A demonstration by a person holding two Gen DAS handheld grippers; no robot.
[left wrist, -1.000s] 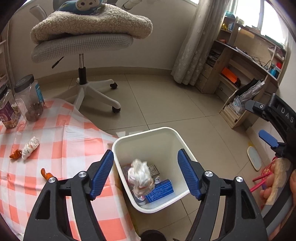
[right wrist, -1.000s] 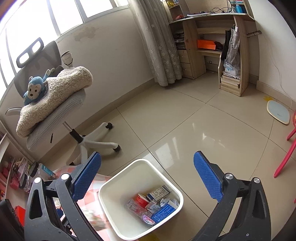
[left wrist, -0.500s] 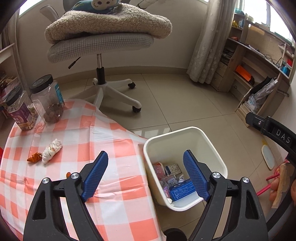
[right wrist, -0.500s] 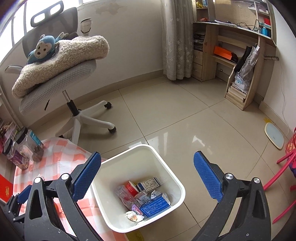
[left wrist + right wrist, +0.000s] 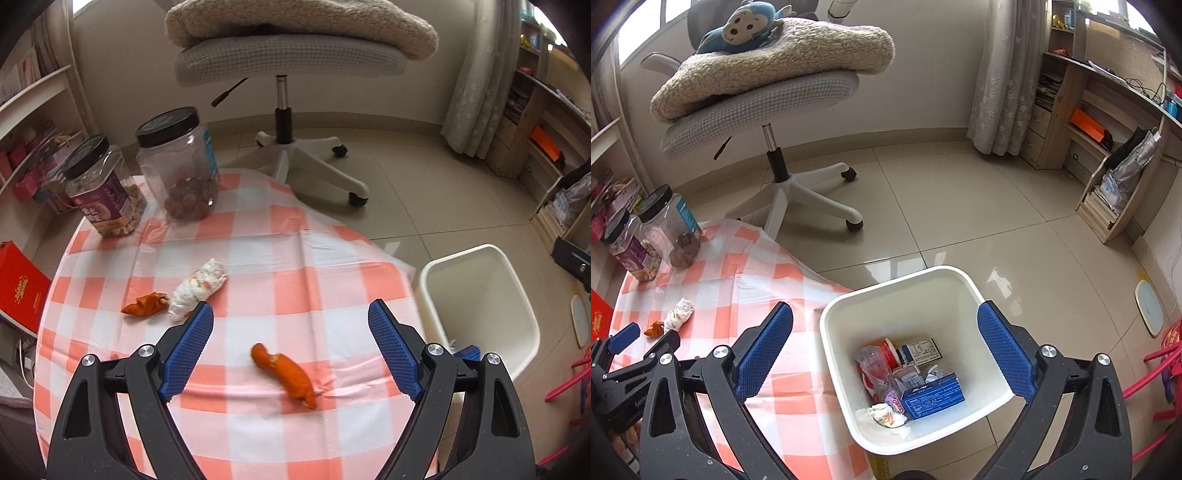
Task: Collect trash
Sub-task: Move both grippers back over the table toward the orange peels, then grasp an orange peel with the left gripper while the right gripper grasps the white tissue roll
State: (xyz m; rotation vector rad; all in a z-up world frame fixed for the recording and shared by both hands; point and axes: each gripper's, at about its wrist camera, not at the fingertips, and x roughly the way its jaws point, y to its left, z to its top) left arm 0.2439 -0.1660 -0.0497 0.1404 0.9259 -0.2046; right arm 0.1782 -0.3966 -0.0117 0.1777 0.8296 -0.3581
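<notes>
Here the worktop (image 5: 258,236) has a red and white checked cloth; a white bin (image 5: 960,288) stands on the tiled floor to its right. An orange scrap (image 5: 284,371), crumpled and long, lies near, running from far left to near right. Left gripper (image 5: 291,350) fingers are spread above it, right gripper (image 5: 886,350) fingers spread over the bin.

Left claw (image 5: 290,345) tilted downward, jaws wide and empty, right claw (image 5: 884,349) likewise
</notes>
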